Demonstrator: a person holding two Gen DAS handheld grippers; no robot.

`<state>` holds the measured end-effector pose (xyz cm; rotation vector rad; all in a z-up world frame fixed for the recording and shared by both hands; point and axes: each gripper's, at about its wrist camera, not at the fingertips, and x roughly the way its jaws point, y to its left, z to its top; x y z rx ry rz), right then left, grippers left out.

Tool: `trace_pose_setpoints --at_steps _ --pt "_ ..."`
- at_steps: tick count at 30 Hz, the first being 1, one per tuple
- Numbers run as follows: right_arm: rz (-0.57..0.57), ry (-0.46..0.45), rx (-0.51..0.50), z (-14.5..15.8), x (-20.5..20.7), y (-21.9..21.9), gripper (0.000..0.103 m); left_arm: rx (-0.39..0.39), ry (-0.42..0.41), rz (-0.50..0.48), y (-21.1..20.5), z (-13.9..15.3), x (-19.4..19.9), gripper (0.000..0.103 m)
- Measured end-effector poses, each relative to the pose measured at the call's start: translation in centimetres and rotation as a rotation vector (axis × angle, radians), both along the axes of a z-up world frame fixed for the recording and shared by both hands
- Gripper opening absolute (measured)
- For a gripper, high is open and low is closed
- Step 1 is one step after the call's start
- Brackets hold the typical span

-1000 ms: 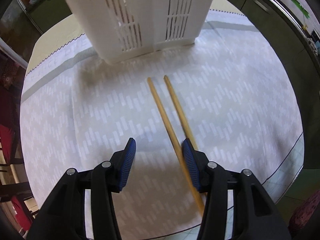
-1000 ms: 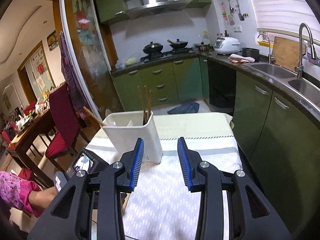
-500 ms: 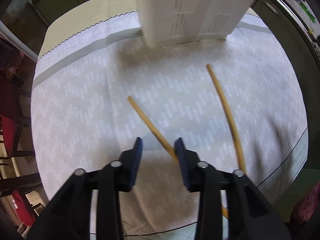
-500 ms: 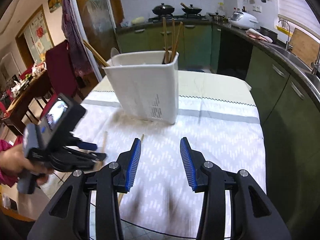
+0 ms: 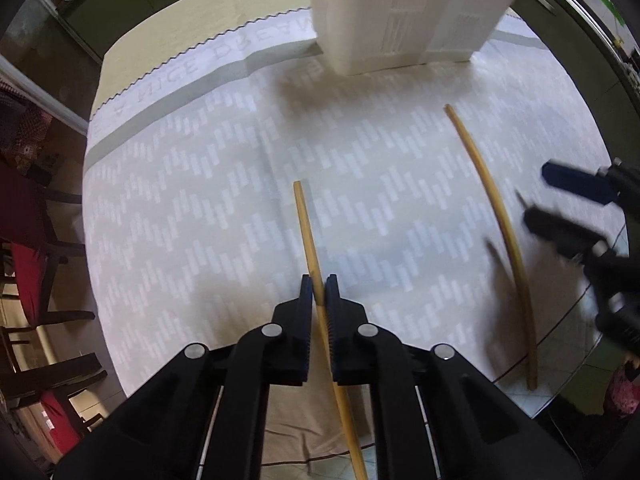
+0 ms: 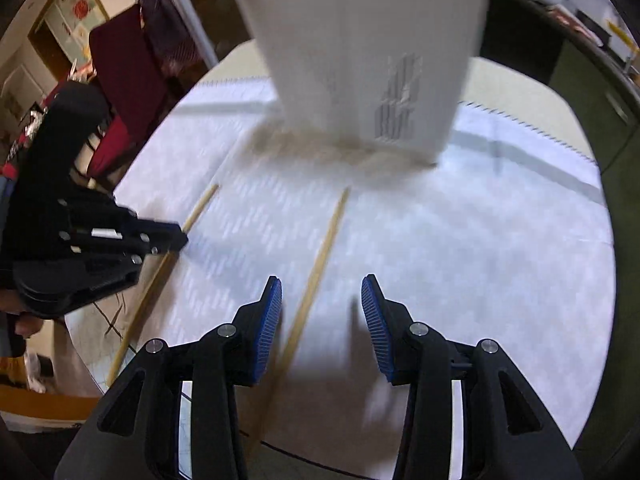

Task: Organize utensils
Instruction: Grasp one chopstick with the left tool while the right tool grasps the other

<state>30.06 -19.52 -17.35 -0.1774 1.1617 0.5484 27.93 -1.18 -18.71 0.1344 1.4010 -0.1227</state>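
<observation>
Two chopsticks flat on desk (image 5: 168, 208), before holder (image 5: 400, 12). Left claw (image 5: 319, 294) just closed, pinching near chopstick (image 5: 306, 232) for lift. Right claw (image 6: 321, 312) parted, empty, astride far chopstick (image 6: 320, 256), pre-grasp.

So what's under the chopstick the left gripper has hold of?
Under the chopstick shut in the left gripper lies the patterned white tablecloth. The gripper's body hides the cloth beneath the middle of the stick.

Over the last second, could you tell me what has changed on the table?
The left gripper has just closed onto one chopstick, swinging it apart from the second chopstick. The right gripper tipped down over the second, jaws open. The white holder stayed put.
</observation>
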Motion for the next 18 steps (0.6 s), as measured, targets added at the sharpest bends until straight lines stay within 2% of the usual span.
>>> trace_pose_setpoints --at_steps 6,13,15,18 --pt "-0.017 0.020 -0.084 -2.2 0.5 1.8 0.037 -0.007 -0.013 -0.002 0.6 -0.2 0.1 0.007" --pt "-0.022 -0.007 -0.153 -3.2 0.9 3.0 0.032 -0.021 -0.008 0.010 -0.6 -0.5 0.6 0.007" --pt "-0.009 -0.014 -0.157 -3.2 1.2 3.4 0.019 -0.018 -0.012 0.006 -0.4 -0.4 0.4 0.007" --pt "-0.003 -0.020 -0.156 -3.4 1.6 3.7 0.010 -0.023 -0.019 0.007 -0.2 -0.2 0.2 0.007"
